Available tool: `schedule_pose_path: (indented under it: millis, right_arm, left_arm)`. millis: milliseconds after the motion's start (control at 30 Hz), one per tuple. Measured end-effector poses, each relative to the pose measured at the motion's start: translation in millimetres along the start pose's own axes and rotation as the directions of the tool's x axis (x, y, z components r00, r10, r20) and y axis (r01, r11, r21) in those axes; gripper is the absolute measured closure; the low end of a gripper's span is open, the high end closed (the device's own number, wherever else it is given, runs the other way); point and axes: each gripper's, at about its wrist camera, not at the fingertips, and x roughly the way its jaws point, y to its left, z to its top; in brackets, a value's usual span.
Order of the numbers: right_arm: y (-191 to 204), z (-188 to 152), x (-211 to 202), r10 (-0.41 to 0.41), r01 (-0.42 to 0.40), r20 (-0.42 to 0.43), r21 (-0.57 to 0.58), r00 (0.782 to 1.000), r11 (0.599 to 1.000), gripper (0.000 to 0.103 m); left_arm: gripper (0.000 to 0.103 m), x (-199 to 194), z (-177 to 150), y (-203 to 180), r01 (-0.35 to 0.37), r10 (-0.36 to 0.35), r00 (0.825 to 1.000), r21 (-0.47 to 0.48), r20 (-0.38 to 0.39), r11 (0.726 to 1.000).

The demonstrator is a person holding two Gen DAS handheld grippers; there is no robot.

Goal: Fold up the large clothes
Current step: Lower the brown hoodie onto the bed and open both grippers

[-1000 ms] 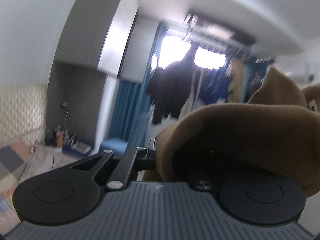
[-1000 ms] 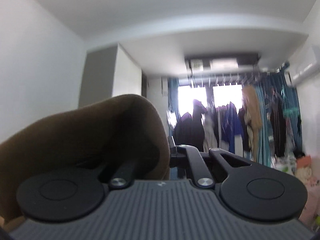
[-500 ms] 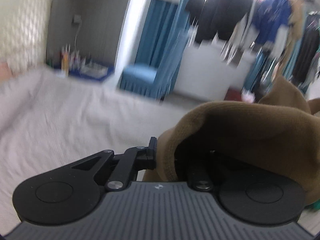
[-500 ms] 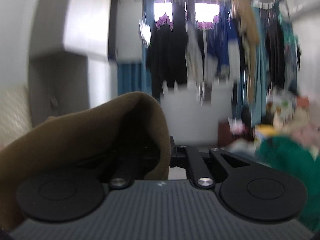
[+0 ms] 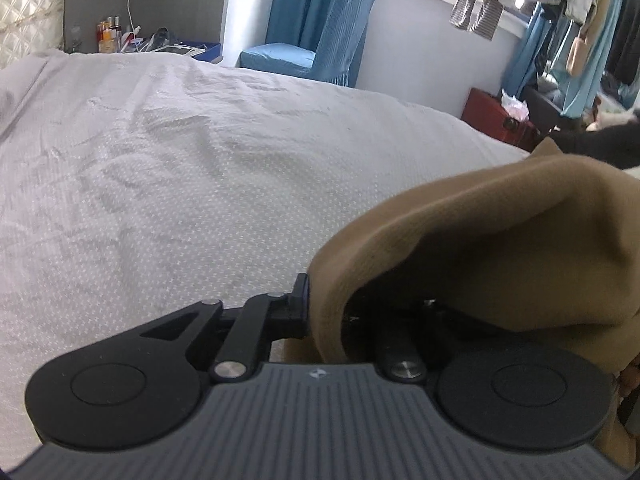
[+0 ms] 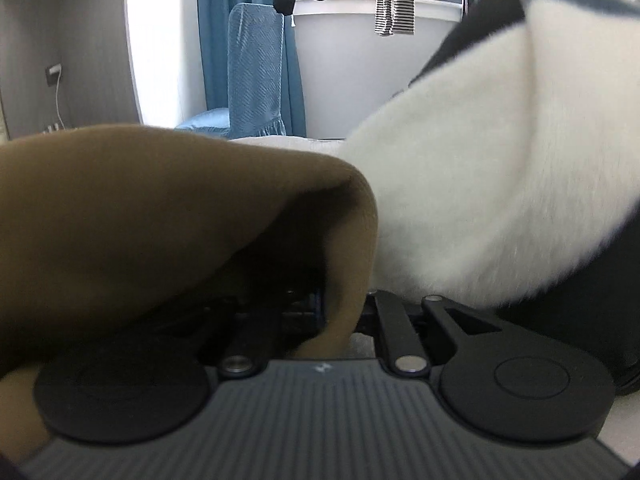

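A brown garment [image 5: 500, 232] hangs between my two grippers, just above the white bed sheet [image 5: 180, 160]. In the left wrist view its edge runs into my left gripper [image 5: 310, 304], and the cloth drapes over the right finger. In the right wrist view the same brown garment [image 6: 160, 200] covers the left finger of my right gripper [image 6: 340, 312], its hem pinched between the jaws. Both pairs of jaws are starting to open with the cloth still between them. The fingertips are hidden by fabric.
A fluffy white and black garment [image 6: 480, 160] lies close on the right of my right gripper. Beyond the bed stand a blue covered chair [image 5: 320, 40], a red box [image 5: 492, 116], a bedside shelf with bottles [image 5: 116, 34] and hanging clothes.
Both grippers have swung down from facing the ceiling and window to just above the bed, carrying the brown garment. The white fluffy garment has come into the right view.
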Motion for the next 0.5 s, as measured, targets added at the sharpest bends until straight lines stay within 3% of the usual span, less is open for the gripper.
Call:
schedule_pose_path:
  millis: [33,100,133,167,267,333,400,500]
  right_arm:
    - [-1,3,-2,0.001,-0.001,-0.003,0.003,1.0,1.0,0.09]
    - [-3,8,-5,0.006,-0.006,-0.019,0.022,1.0,1.0,0.09]
    - [-3,12,-9,0.005,-0.004,-0.031,0.028,1.0,1.0,0.09]
    - [-1,13,-11,-0.003,0.004,-0.041,0.023,0.999,1.0,0.09]
    - [3,18,-21,0.002,0.0,-0.069,0.037,0.998,0.999,0.087]
    - [1,21,-35,0.023,-0.015,-0.084,0.088,0.996,0.996,0.064]
    - [3,21,-55,0.025,-0.019,-0.06,0.092,0.998,0.996,0.048]
    - [5,21,-85,0.041,-0.039,-0.03,0.06,0.999,0.997,0.048]
  left_arm:
    - [0.092,-2,2,-3,-0.004,0.004,1.0,0.011,-0.008,1.0]
    - [0.072,-11,10,-7,0.012,-0.012,0.998,0.007,-0.054,1.0]
    - [0.043,-15,12,-6,0.035,-0.035,0.996,-0.01,-0.084,0.999]
    - [0.029,-22,15,-8,0.039,-0.041,0.994,-0.021,-0.104,0.999]
    - [0.028,-45,16,-11,0.045,-0.045,0.993,0.004,-0.112,0.999]
    - [0.028,-65,15,-12,0.068,-0.068,0.992,0.003,-0.109,0.998]
    - [0.028,-86,12,-15,0.072,-0.071,0.993,0.008,-0.094,0.997]
    - [0.028,-125,2,-24,0.078,-0.076,0.995,0.03,-0.057,0.997]
